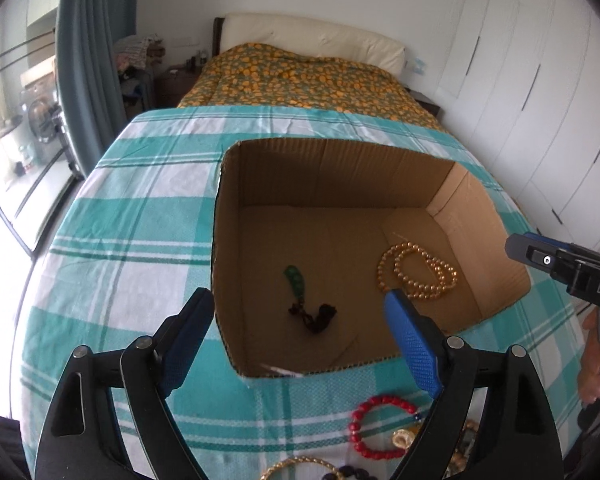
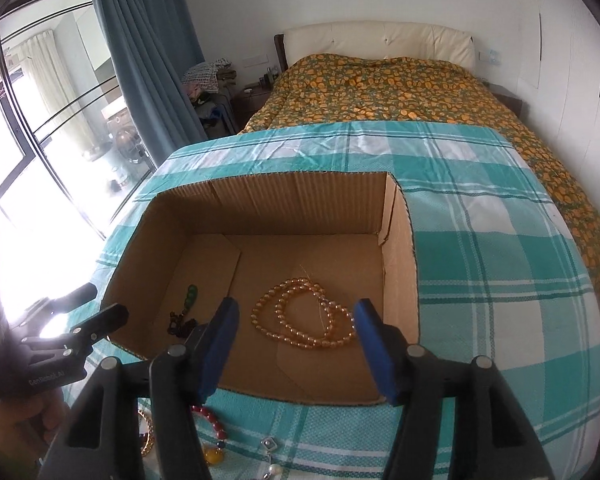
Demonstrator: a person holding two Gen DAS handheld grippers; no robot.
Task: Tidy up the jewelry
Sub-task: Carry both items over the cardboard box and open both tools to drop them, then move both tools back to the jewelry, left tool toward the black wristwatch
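An open cardboard box stands on the teal checked cloth. Inside lie an amber bead necklace and a green pendant with a dark tassel. My left gripper is open and empty over the box's near edge. My right gripper is open and empty above the amber necklace; it also shows at the right in the left wrist view. A red bead bracelet, a gold bangle and other pieces lie on the cloth before the box.
A yellow pendant and a silver drop with a pearl lie near the front edge. A bed with an orange patterned cover stands behind the table. White wardrobe doors are at the right, a curtain at the left.
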